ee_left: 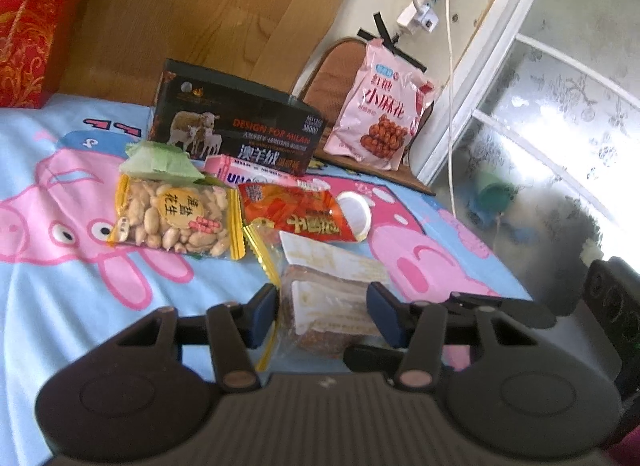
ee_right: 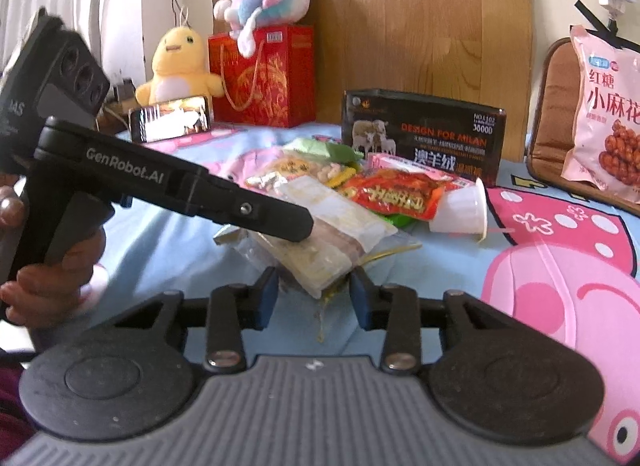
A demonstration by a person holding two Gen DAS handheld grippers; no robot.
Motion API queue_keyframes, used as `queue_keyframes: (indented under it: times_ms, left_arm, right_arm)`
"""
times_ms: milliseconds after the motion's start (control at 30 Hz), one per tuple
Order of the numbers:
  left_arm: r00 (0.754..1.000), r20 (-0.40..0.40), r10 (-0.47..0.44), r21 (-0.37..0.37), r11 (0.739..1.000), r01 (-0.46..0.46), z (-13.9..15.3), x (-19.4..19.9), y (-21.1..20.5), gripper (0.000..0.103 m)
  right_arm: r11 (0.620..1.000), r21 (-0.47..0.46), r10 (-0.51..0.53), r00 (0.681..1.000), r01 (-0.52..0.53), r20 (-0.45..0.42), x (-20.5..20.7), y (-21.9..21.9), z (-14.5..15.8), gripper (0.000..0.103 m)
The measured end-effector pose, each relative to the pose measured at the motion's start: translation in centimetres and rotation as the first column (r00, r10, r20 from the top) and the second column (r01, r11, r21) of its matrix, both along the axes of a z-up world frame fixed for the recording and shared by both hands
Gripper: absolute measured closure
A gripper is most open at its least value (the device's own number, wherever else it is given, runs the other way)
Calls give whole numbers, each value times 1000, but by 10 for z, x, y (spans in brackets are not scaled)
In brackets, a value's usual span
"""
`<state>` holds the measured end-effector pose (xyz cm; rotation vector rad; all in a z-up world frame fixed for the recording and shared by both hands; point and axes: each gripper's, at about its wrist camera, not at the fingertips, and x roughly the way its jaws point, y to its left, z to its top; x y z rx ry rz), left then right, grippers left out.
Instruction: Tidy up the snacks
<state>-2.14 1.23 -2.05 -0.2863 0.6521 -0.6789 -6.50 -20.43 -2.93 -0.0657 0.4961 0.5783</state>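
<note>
A clear packet of brown snack bars (ee_left: 332, 306) with a white label lies at the near end of a snack pile on the cartoon-pig bedsheet (ee_left: 60, 306). My left gripper (ee_left: 322, 302) is shut on it, a blue pad against each side. In the right wrist view the same packet (ee_right: 336, 225) is tilted up. The left gripper (ee_right: 298, 227) reaches in from the left onto it. My right gripper (ee_right: 314, 290) is shut on the packet's near end. Behind lie a peanut bag (ee_left: 176, 217), a red snack packet (ee_left: 296, 213) and a white cup (ee_left: 356, 213).
A dark sheep-print box (ee_left: 236, 121) stands behind the pile, with a pink carton (ee_left: 248, 173) in front of it. A pink bag of dough twists (ee_left: 376, 105) leans on a brown cushion at the right. A red gift bag (ee_right: 264, 77), plush toys and a phone (ee_right: 172, 121) stand at the headboard.
</note>
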Motion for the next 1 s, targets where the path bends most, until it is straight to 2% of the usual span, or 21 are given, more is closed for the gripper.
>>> queue_keyframes:
  times_ms: [133, 233, 367, 467, 533, 633, 800, 900, 1000]
  left_arm:
    - [999, 36, 18, -16, 1000, -18, 23, -3, 6, 54]
    - [997, 76, 31, -14, 999, -30, 46, 13, 4, 54]
    - [990, 140, 36, -4, 999, -36, 82, 59, -5, 54]
    - [983, 180, 46, 33, 998, -52, 100, 108, -18, 54]
    - [985, 160, 66, 47, 996, -75, 100, 145, -26, 53]
    - [989, 102, 104, 50, 993, -110, 91, 192, -33, 54]
    - [988, 34, 150, 90, 984, -153, 71, 238, -43, 50]
    - [987, 48, 153, 80, 984, -157, 70, 231, -38, 47]
    - [981, 111, 159, 36, 986, -164, 80, 201, -17, 44]
  right_arm:
    - [999, 33, 22, 999, -24, 39, -4, 0, 13, 62]
    - [997, 70, 19, 997, -24, 73, 5, 1, 27, 62]
    - [995, 98, -5, 992, -8, 129, 39, -1, 52, 62]
    - [994, 110, -28, 987, 11, 158, 80, -3, 73, 62]
    - [994, 105, -42, 989, 27, 139, 115, -3, 81, 62]
    - [992, 115, -67, 996, 60, 57, 169, -2, 82, 63]
    - [989, 82, -123, 992, 124, -15, 220, 2, 68, 60]
    - [980, 89, -175, 985, 175, -11, 223, -6, 61, 59]
    - [965, 174, -198, 980, 197, -10, 205, -28, 62, 59]
